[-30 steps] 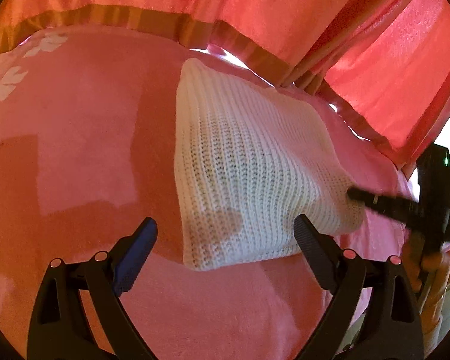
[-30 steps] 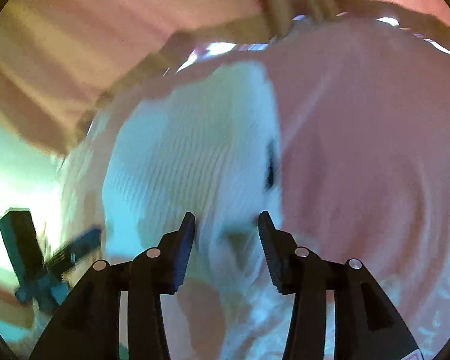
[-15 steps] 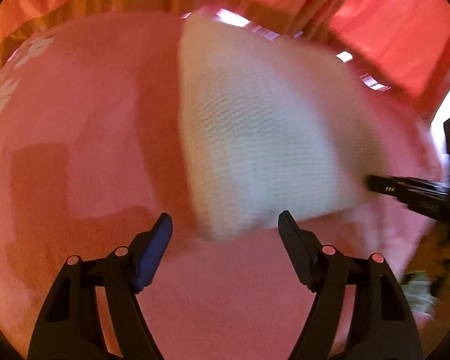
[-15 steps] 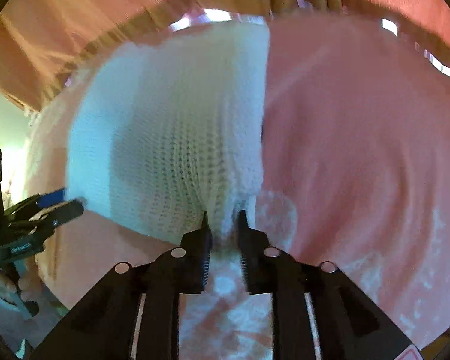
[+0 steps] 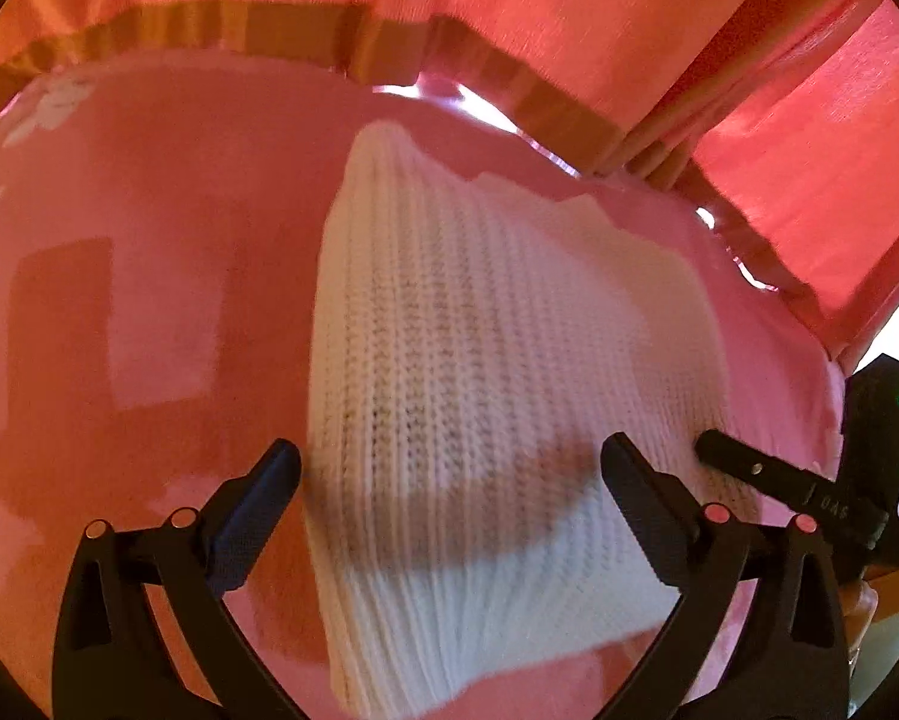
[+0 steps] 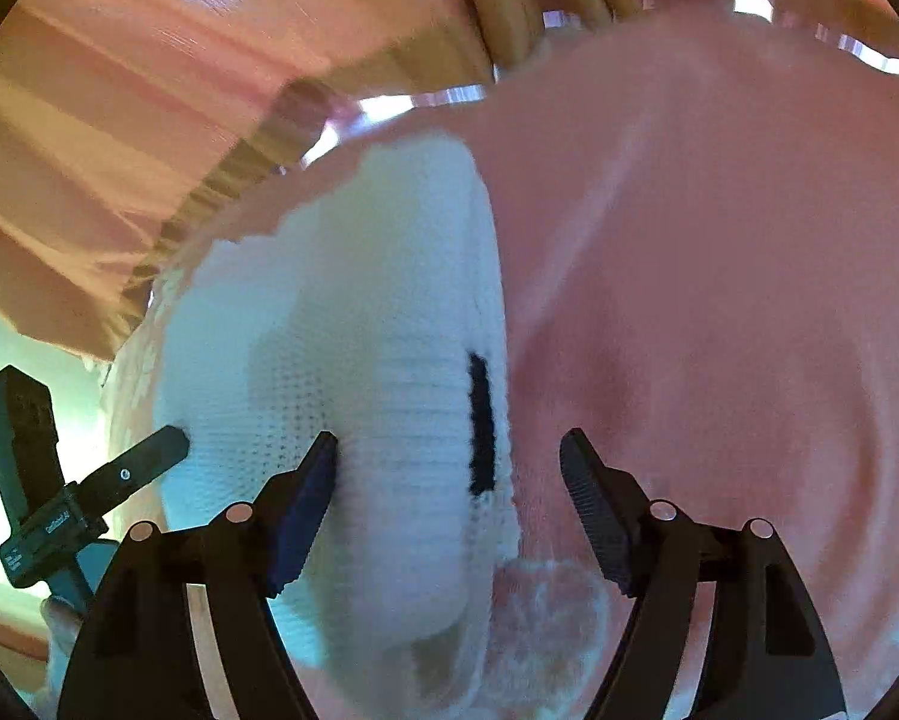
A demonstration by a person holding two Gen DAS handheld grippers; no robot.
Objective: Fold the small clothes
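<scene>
— Knitted white ribbed garment (image 5: 485,408): where did it lie?
— Folded, on pink fleecy bedding (image 5: 149,192). My right tongs (image 6: 449,504), pinching it earlier, were opening; left tongs (image 5: 449,504) spread wider, empty.

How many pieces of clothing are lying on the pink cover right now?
1. A white knitted garment, folded, lies on the pink cover in front of both grippers. Anything beyond the frame edges is not visible.

White rib-knit garment (image 5: 479,396), black mark (image 6: 481,420) near its edge; pink bedspread (image 5: 149,210), white flower print (image 5: 47,111) far left; orange-red curtain (image 5: 509,0), gold band.
</scene>
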